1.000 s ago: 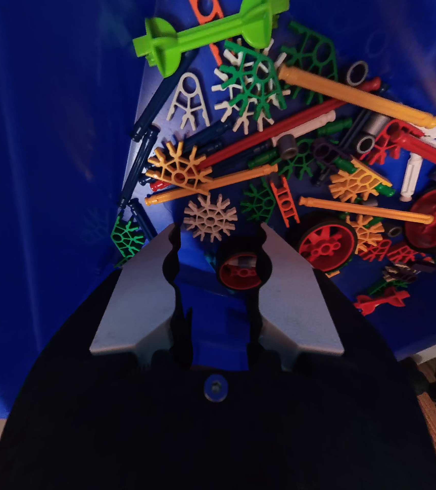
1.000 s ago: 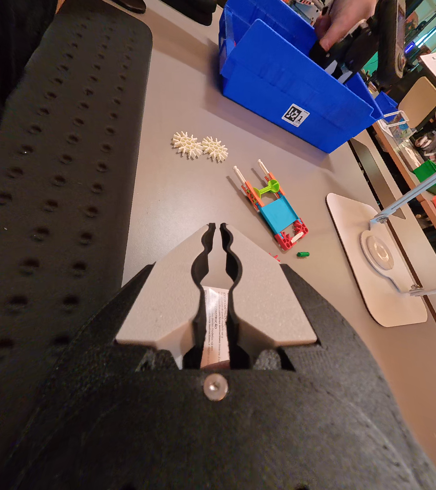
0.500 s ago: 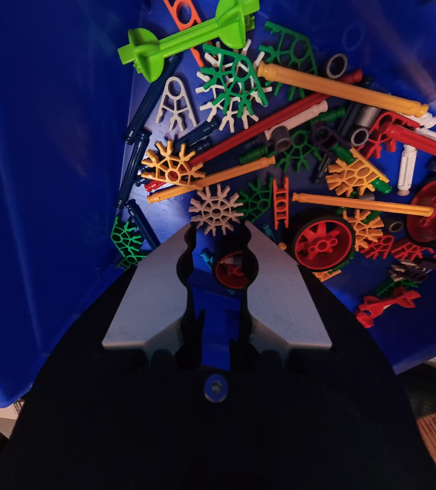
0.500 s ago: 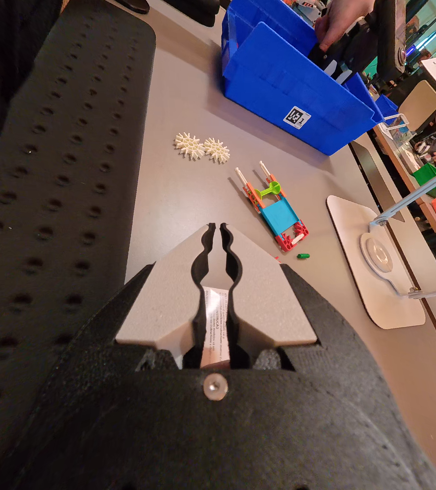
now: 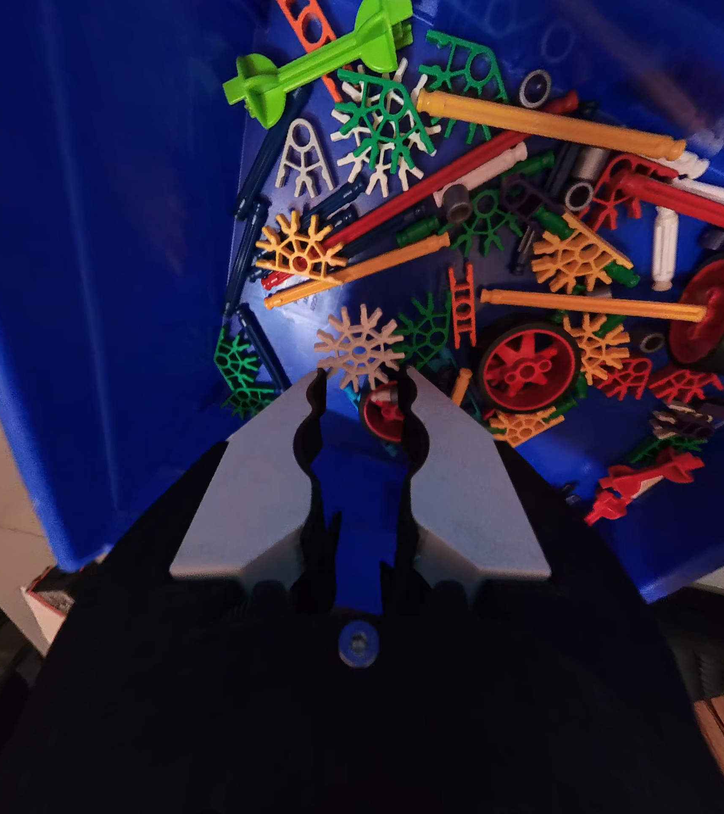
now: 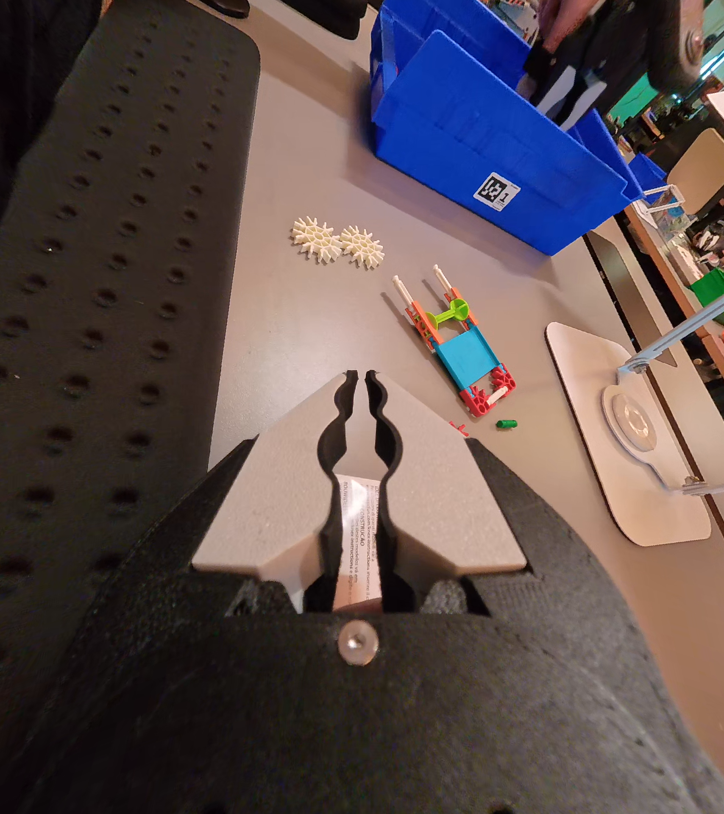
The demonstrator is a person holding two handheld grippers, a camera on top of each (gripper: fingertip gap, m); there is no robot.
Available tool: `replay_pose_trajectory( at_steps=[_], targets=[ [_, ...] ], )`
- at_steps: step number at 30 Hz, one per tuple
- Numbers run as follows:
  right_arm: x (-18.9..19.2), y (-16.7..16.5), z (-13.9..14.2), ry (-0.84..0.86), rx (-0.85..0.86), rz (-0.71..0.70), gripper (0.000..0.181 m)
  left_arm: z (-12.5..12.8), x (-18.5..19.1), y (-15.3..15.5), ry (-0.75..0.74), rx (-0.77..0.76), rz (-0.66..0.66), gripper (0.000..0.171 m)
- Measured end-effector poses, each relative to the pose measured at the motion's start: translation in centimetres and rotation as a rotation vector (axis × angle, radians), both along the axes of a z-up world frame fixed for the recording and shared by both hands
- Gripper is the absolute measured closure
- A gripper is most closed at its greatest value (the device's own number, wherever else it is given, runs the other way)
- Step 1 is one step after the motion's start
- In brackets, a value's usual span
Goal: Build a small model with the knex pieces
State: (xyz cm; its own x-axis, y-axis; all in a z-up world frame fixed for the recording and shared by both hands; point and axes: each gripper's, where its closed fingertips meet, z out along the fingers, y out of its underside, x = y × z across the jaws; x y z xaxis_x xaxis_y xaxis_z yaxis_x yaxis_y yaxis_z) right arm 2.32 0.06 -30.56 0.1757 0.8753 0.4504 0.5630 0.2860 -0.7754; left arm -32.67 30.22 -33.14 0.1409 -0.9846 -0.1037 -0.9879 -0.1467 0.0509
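Inside the blue bin (image 5: 100, 246): a loose heap of plastic construction pieces. Among them a beige snowflake connector (image 5: 358, 350), lying flat on the bin floor, just ahead of the left gripper (image 5: 362, 376). Left gripper spread, nothing between the fingers, tips to either side of the lower spokes of that connector; cannot tell whether touching. Partly hidden behind the right finger, a small red wheel (image 5: 380, 412). To the right of it, a bigger red wheel (image 5: 525, 372) with black tyre, lying flat. Higher up, a lime green spool piece (image 5: 316, 72), long axis running from lower left to upper right. Also several orange rods (image 5: 545, 125), each lying almost across the view, and a long red rod (image 5: 430, 185) slanting up to the right.

In the right wrist view, the same kind of blue bin (image 6: 492, 145) standing on the grey table (image 6: 307, 334), with a square black-and-white marker on its wall. Right gripper (image 6: 361, 374) nearly pressed together, only a thin gap at the tips, holding nothing, above the table. Between bin and gripper, two white snowflake connectors (image 6: 336, 240) side by side, touching. Near them a small built model (image 6: 457, 343) with a light blue panel, long axis pointing away and leftward, two white rods sticking out at the far end. Just beside its near end, a small green piece (image 6: 506, 423).
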Motion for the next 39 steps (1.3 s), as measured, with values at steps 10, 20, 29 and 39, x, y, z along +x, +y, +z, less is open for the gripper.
replay_pose_trajectory(
  at_steps=[10, 20, 29, 39],
  targets=[
    [-0.2, -0.3, 0.2, -0.005, 0.019, 0.012, 0.178, 5.5, 1.0, -1.7, -0.038, 0.119, -0.053, 0.140],
    [-0.5, -0.9, 0.1, -0.016, 0.033, 0.032, 0.178, 9.2, 3.5, -5.8, -0.070, 0.197, -0.142, 0.141],
    [-0.9, -1.9, 0.3, -0.024, 0.036, 0.073, 0.177, 10.6, 14.8, -16.3, -0.143, 0.185, -0.528, 0.141],
    [-0.7, -1.8, -0.2, -0.057, 0.042, 0.065, 0.177, 1.4, 25.1, -26.7, -0.199, -0.017, -0.863, 0.141]
  ],
)
